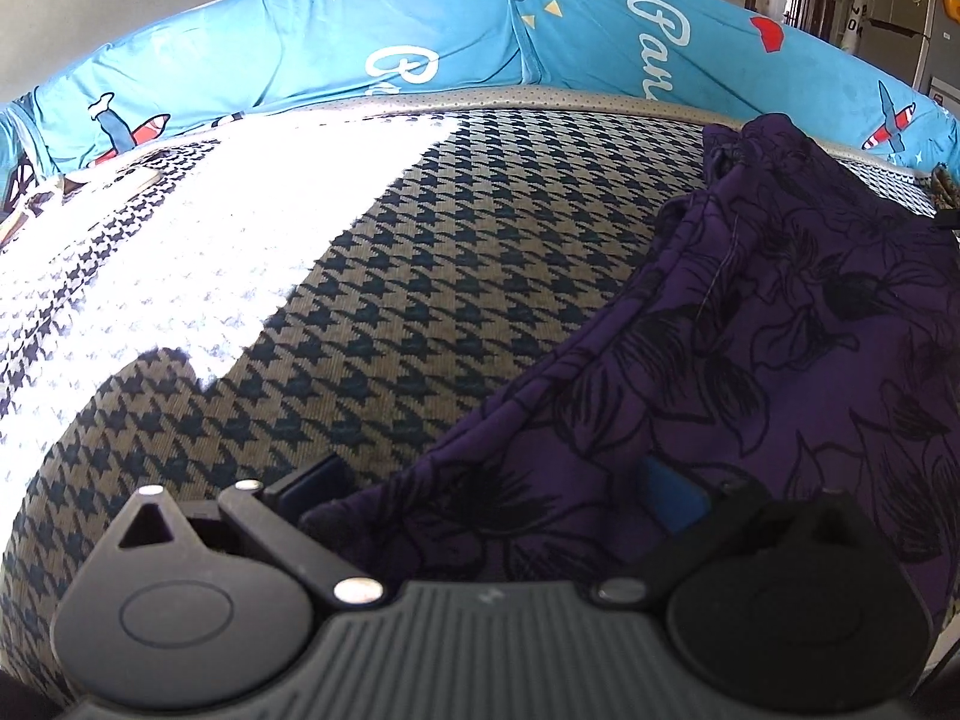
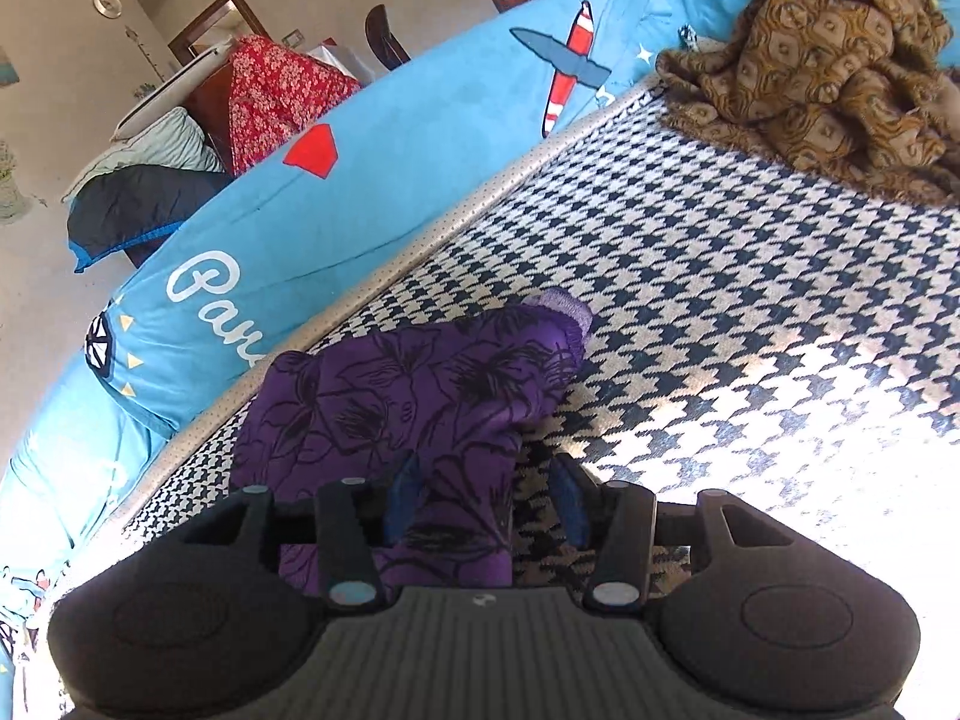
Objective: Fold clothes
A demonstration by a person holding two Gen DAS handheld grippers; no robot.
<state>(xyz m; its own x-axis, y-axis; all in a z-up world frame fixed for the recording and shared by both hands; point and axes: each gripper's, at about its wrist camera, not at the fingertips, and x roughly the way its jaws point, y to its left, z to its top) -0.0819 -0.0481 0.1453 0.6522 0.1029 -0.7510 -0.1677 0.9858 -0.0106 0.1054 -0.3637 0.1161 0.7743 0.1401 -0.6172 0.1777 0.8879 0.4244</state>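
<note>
Left tongs (image 1: 498,498): fingers spread wide, purple cloth lying loose across the gap and over the right blue pad (image 1: 672,501) — nothing pinched.
Right tongs (image 2: 483,498): fingers apart; the left pad presses into the cloth edge, the other stands over bare weave.
Purple garment (image 2: 420,396): soft fabric with black line-drawn flowers, bunched in rough folds on the houndstooth surface (image 2: 720,300), close to its perforated pale border; its near end is cut off under both tools.
Houndstooth surface: ribbed weave, dark on cream; in the left view a sunlit patch washes the pattern out.
Blue cover (image 1: 420,42): smooth, printed with planes and script, partly cropped.
Brown patterned cloth (image 2: 834,72): crumpled heap at the far end, seen whole only in the right view.
</note>
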